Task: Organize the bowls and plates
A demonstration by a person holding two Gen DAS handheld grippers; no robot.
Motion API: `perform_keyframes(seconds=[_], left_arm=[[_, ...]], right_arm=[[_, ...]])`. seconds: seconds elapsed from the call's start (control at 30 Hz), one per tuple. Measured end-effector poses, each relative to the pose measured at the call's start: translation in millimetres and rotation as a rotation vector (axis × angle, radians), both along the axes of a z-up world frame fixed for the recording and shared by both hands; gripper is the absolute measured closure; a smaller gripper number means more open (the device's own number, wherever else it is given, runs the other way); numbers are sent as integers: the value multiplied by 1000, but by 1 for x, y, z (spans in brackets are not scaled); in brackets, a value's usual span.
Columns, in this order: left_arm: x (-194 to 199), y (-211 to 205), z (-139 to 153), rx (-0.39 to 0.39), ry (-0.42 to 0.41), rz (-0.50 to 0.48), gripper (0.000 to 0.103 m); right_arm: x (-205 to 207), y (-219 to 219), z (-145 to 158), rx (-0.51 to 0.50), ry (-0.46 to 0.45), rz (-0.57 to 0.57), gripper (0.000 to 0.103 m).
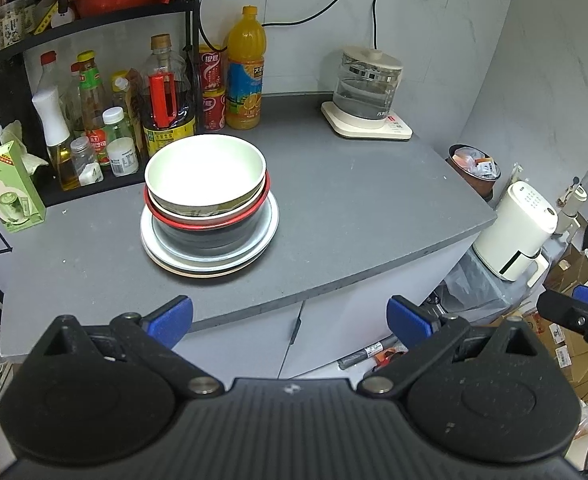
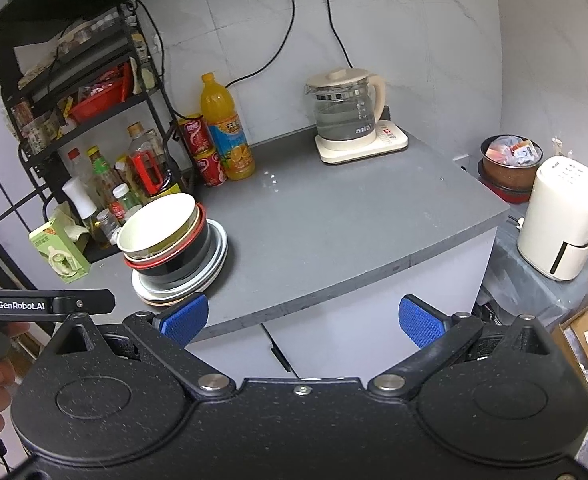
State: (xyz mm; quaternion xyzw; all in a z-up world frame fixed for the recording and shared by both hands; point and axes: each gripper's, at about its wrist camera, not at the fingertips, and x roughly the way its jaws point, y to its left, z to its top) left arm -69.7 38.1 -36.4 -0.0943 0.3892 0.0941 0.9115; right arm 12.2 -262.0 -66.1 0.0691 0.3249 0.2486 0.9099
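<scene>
The counter (image 1: pixel 333 208) filled most of both views, ahead of and below my claws, with its right half bare, which I judged left room to spread dishes out. The rack (image 1: pixel 10 80) of bottles stood far ahead to the left. The kettle (image 1: pixel 367 84) sat far ahead, right of the left claw, on its base near the wall. The stack (image 1: pixel 210 208) stood ahead of the left claw (image 1: pixel 290 320), slightly to its left: plates (image 1: pixel 268 224) at the bottom, a black bowl (image 1: pixel 214 236) on them, a red-rimmed bowl (image 1: pixel 265 196) nested in that, and a white bowl (image 1: pixel 205 174) on top, tilted. Widest pieces lay lowest, I judged for steadiness. My left claw hung off the counter's near edge, jaws wide apart, holding nothing. My right claw (image 2: pixel 301 320) was posed alike, jaws apart and empty, the stack ahead to its left.
</scene>
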Motion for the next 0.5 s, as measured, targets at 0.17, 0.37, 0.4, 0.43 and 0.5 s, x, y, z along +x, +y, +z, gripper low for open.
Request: perform_keyframes(seconds=[0.17,0.37,0.4,0.43,0.5], left_arm=[[5,3,0,1,-7,-7,1],[9,4,-2,3,-4,-15,1],[8,4,-2,5,-2,-19,1],[8,3,-3,8,1,-21,1],[6,2,-3,12,7,-25,1]], right_arm=[[2,2,2,-11,-12,-2,0],[3,2,1,-4,-2,0,0],[3,3,0,-3,-3,3,0],[2,3,0,-3,-5,4,0],[0,2,-1,-1,-7,3,0]])
